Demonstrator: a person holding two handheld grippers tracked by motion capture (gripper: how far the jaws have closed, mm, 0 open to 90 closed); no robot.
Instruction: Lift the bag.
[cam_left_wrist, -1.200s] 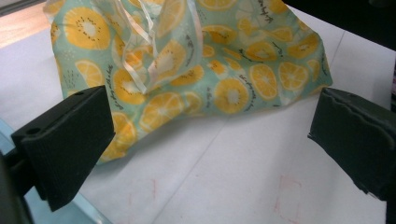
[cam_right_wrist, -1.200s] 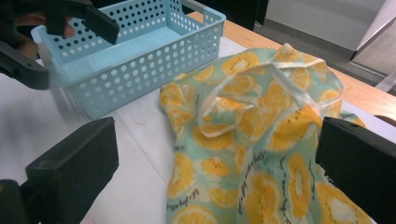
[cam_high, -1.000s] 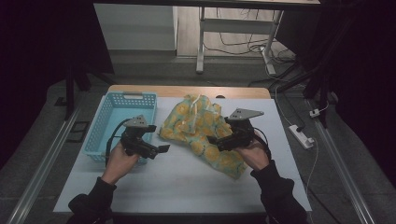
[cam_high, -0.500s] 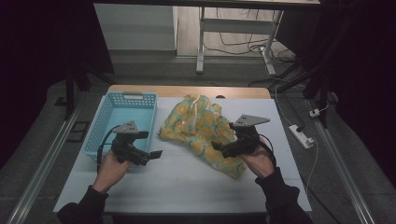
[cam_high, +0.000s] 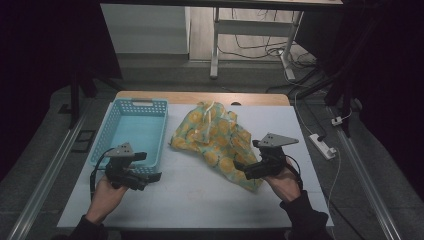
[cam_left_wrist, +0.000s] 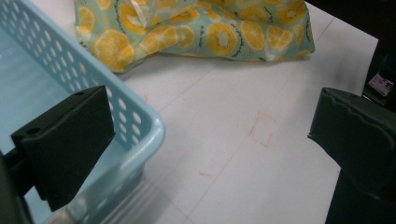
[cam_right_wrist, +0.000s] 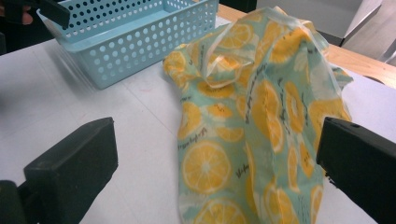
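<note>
Lemon-print cloth bag (cam_high: 216, 140) lying rumpled on the white bench (cam_high: 200, 200), just right of the light-blue perforated basket (cam_high: 131, 131), near but apart from it. Right gripper (cam_high: 244, 170) at the bag's near right corner, jaws spread wide with fabric between them, not yet pinched. Left gripper (cam_high: 150, 176) low by the basket's near corner, jaws likewise wide, nothing held, well apart from the bag.

Step in hand, as judged: taking hold of the bag's near edge. To do it well: lower right jaws until one slides under the fabric fold, close on a double layer rather than a loose single ply. Bring left across to the opposite corner before lifting, so cloth hangs evenly and clears the basket rim. Drawstring loop (cam_right_wrist: 223, 70) at top may snag.
</note>
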